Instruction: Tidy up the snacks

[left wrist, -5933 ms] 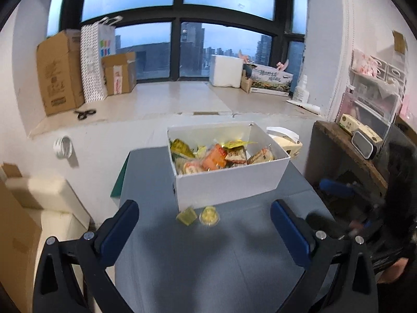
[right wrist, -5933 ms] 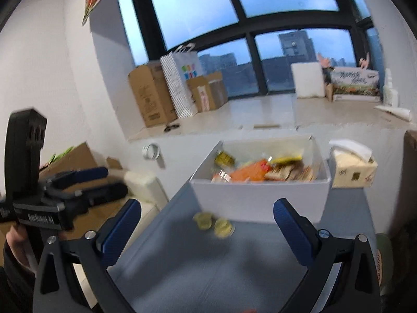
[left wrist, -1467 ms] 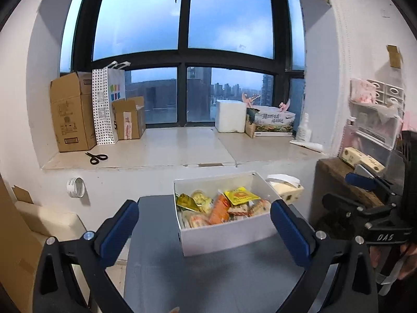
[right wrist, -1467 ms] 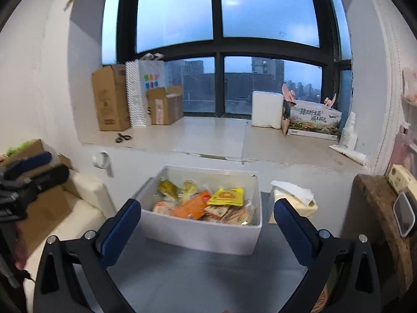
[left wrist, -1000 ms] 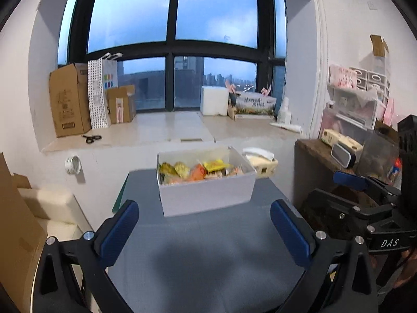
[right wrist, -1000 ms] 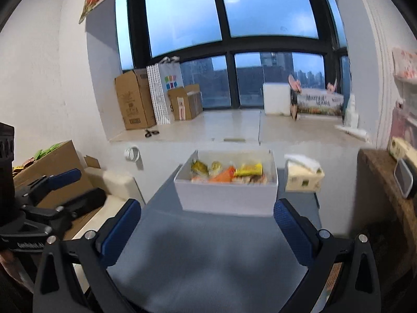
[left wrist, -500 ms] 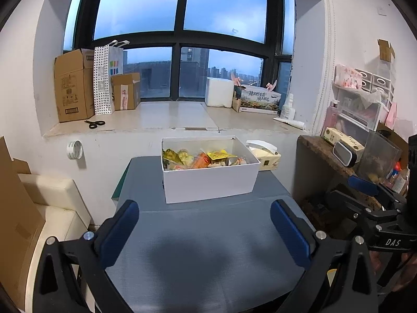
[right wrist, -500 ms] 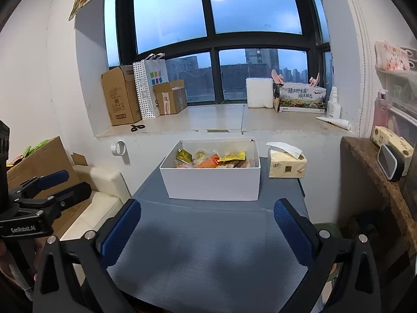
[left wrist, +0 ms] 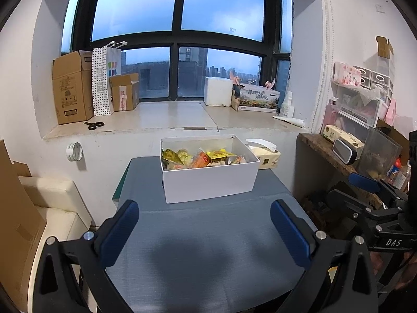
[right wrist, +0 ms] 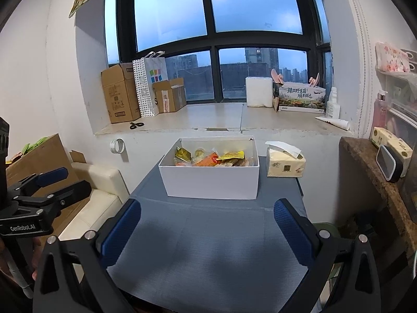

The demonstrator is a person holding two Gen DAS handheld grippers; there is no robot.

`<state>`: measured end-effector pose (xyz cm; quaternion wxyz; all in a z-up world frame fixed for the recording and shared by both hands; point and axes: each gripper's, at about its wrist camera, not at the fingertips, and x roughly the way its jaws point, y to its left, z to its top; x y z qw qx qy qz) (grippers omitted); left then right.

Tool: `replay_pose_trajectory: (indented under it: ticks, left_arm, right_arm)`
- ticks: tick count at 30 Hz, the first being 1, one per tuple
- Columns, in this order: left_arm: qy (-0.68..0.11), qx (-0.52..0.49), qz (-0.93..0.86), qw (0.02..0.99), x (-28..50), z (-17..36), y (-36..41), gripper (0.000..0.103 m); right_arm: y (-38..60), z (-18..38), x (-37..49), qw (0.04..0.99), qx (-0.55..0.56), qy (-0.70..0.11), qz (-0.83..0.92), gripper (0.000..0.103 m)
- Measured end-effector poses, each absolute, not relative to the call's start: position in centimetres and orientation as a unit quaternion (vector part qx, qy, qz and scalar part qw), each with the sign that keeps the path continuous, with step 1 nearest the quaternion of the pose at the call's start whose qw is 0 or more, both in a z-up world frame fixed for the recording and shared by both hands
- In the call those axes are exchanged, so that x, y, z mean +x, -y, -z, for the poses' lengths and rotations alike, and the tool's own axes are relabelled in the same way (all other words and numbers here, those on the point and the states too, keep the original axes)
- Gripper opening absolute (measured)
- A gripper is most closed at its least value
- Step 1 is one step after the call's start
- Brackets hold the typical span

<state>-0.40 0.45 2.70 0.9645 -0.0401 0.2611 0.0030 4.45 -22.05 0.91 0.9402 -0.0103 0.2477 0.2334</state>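
A white box (left wrist: 208, 180) (right wrist: 211, 180) stands at the far end of the grey table (left wrist: 203, 247) (right wrist: 208, 250). It holds several snack packets (left wrist: 200, 156) (right wrist: 211, 159), among them an orange one and a yellow one. My left gripper (left wrist: 204, 232) is open over the near part of the table with nothing between its blue pads; it also shows at the left of the right wrist view (right wrist: 49, 182). My right gripper (right wrist: 208, 229) is likewise open and empty, well short of the box; it also shows at the right of the left wrist view (left wrist: 365, 185).
A tissue box (right wrist: 285, 165) (left wrist: 264, 154) sits right of the white box. The windowsill behind carries cardboard boxes (left wrist: 71, 96), a dotted paper bag (left wrist: 104, 78) and scissors (left wrist: 93, 124). A brown shelf (right wrist: 378, 172) stands at the right, a cream seat (left wrist: 52, 208) at the left.
Both grippers have drawn back and up from the box, still open. The two small yellow snacks seen in front of the box earlier no longer lie on the table.
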Motion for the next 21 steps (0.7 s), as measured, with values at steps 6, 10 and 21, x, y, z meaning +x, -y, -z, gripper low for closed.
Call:
replay_pose_trajectory:
  ticks: [6,10,21]
  left_arm:
    - [-0.264,-0.044,0.002,0.963,-0.14,-2.59,-0.36,0.103]
    - [-0.264,-0.045,0.002,0.964,-0.15,-2.6,-0.44,0.103]
    - [-0.266,-0.041,0.003,0.963,-0.13,-2.4,-0.23,0.103]
  right_arm:
    - [21.99,-0.8,4.44,0.939,-0.008,-0.251,-0.234,0.103]
    - [22.03,-0.77,4.55,0.939,-0.007,-0.252,-0.236,0.103]
    - [22.15,-0.55,4.69,0.938,-0.008,-0.252,-0.239,0.103]
